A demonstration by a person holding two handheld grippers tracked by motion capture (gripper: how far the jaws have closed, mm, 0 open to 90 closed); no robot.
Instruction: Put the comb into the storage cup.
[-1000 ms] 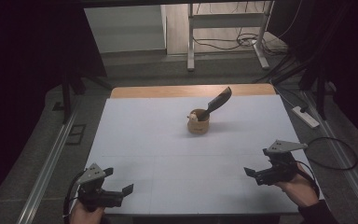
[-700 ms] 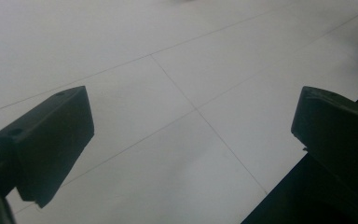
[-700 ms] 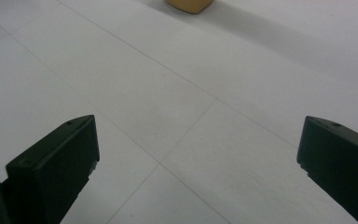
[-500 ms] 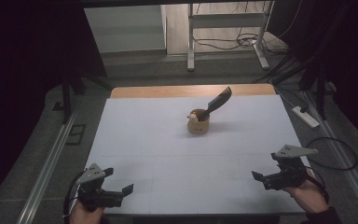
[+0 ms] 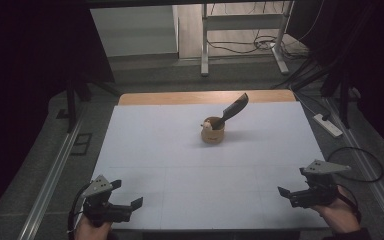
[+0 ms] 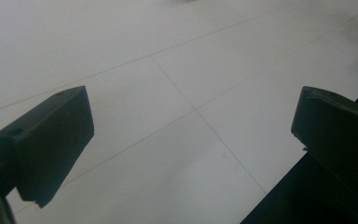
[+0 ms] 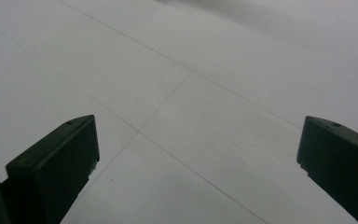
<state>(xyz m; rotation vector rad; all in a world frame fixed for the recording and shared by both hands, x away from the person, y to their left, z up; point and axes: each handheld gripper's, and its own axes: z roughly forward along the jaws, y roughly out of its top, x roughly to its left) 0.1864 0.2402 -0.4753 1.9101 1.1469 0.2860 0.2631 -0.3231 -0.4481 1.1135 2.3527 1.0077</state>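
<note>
Both tongs are spread wide with nothing between the jaws, so you're basically at the starting line. Your left gripper (image 5: 130,206) sits at the near left corner of the white table (image 5: 180,150), and your right gripper (image 5: 286,193) is over at the near right edge, both well apart from the thing you'd be going for. That's the little wooden cup (image 5: 213,132) out toward the far middle of the table, with a dark spatula-looking utensil (image 5: 234,110) leaning out of it up and to the right, plus something small and pale at the rim that I can't make out. Nothing's been touched as far as I can judge, so the whole reach and grab is ahead of you. The high view gives you the cup and the layout; the left gripper view and right gripper view give you the open jaws over bare tabletop seams.
</note>
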